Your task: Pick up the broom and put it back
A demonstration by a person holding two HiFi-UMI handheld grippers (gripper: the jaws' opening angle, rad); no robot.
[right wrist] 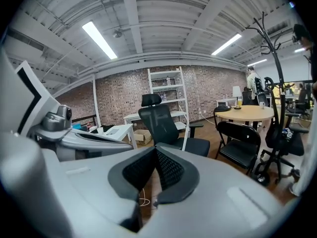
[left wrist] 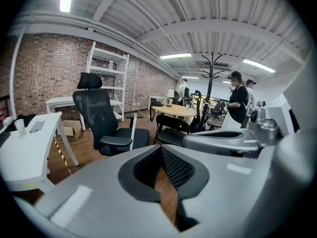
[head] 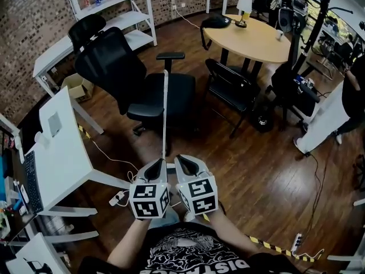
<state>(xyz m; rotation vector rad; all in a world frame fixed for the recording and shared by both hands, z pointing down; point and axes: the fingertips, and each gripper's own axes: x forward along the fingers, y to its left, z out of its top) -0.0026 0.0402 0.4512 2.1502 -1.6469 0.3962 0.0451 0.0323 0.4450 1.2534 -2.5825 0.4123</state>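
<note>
L gripper [head: 155, 167] & R gripper [head: 187, 164] sit side by side, bottom centre of head view, cubes nearly touching. L jaws pressed together at tips, nothing btw them; R jaws likewise closed, empty. Broom [head: 165, 113]: white pole upright at frame centre, just above both grippers, apart from them, in front of black office chair [head: 111, 67]; can't tell if it touches the seat. Pole's lower end hidden behind grippers. White desk [head: 63, 153] at left, round table [head: 256, 39] upper right.

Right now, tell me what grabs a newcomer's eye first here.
A black office chair fills the centre, a thin white broom handle standing upright in front of its seat. At the bottom edge, the left gripper and right gripper sit side by side, both empty.
</note>
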